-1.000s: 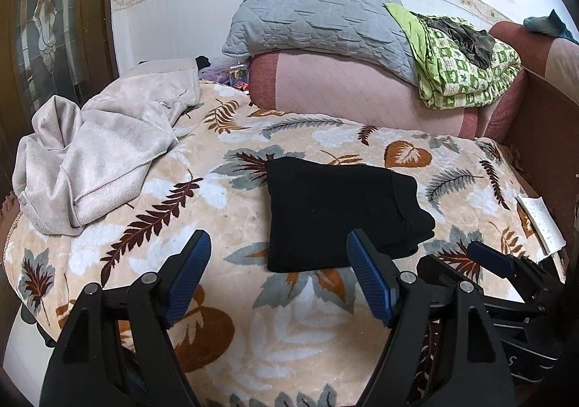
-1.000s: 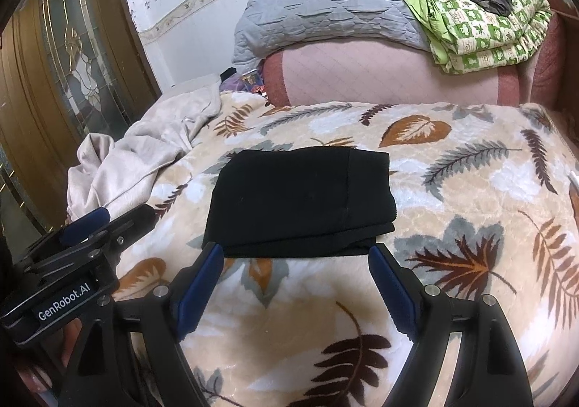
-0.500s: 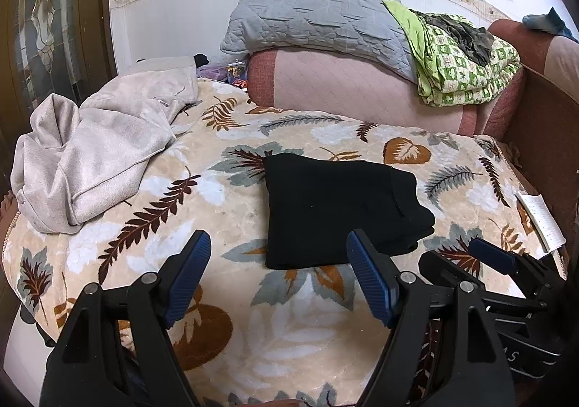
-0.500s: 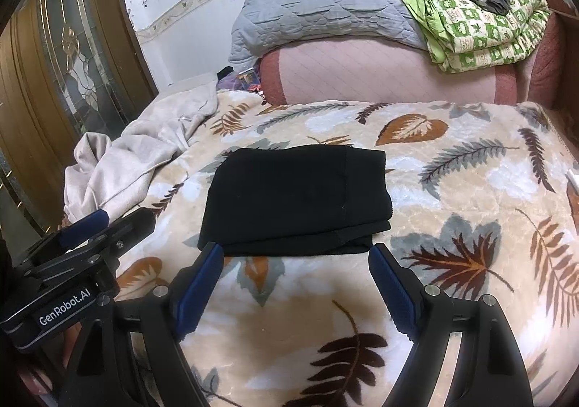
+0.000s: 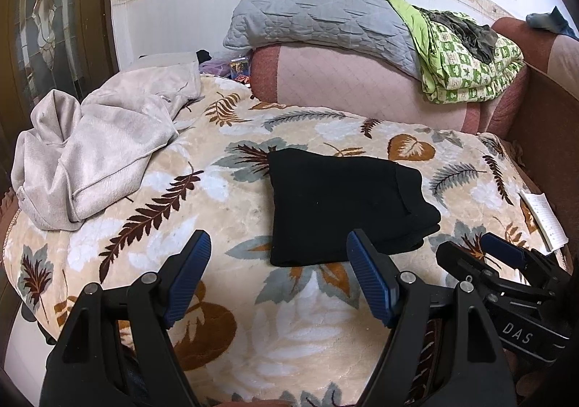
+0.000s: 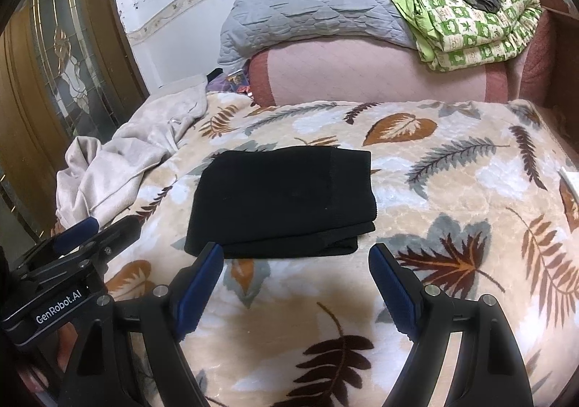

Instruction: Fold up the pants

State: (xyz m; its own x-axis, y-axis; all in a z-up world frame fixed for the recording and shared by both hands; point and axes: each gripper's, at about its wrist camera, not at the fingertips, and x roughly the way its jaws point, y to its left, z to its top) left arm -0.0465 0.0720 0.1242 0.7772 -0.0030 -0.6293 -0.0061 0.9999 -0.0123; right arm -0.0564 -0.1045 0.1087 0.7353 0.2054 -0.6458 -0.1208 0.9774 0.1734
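Note:
Black pants [image 5: 340, 204] [image 6: 282, 200] lie folded into a neat rectangle on the leaf-patterned blanket [image 5: 224, 197] [image 6: 452, 197]. My left gripper [image 5: 278, 262] hovers just short of the pants' near edge, jaws open and empty. Its blue fingertips [image 5: 191, 262] frame the lower left corner of the fold. My right gripper [image 6: 295, 267] is also open and empty, held above the blanket just in front of the pants. Each gripper shows at the edge of the other's view, the right one [image 5: 506, 262] and the left one [image 6: 79, 229].
A crumpled beige garment [image 5: 90, 146] [image 6: 119, 160] lies at the blanket's left. Behind stand a pink bolster [image 5: 362, 88], a grey quilted pillow [image 5: 318, 12] and a green patterned quilt [image 5: 466, 55]. A paper slip [image 5: 542, 218] lies at the right edge; a wooden door [image 6: 54, 81] is left.

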